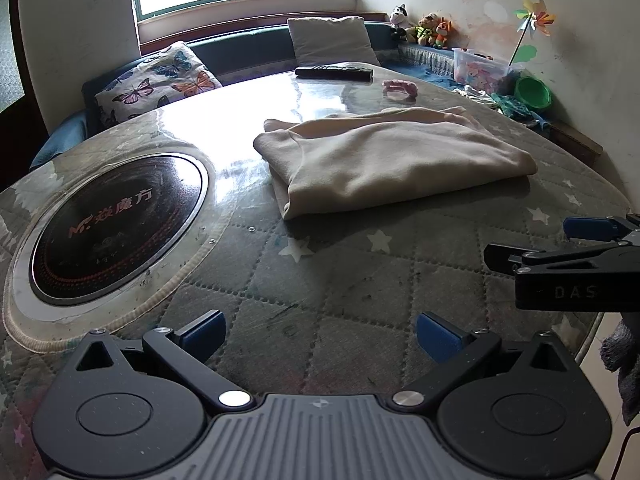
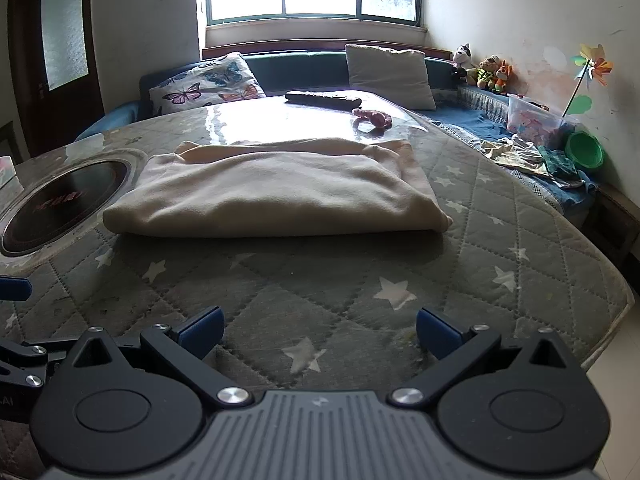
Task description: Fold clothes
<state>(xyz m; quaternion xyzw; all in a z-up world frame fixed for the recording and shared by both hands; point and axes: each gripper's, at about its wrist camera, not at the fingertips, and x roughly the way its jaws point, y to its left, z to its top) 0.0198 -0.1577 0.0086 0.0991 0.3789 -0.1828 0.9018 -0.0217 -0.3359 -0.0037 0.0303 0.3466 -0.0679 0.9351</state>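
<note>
Cream garment (image 2: pixel 272 196) lies folded ahead of my left gripper (image 1: pixel 320 336) and right gripper (image 2: pixel 320 332), both spread and empty; one careless snag could unravel the layers.

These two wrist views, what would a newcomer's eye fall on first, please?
A cream garment, folded into a thick rectangle, lies mid-table on the quilted star-patterned cover. To its left sits a round black induction hob set into the table. Both grippers, left gripper and right gripper, hover open and empty.

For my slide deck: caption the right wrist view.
Open right gripper faces a folded cream garment on the quilted table.
</note>
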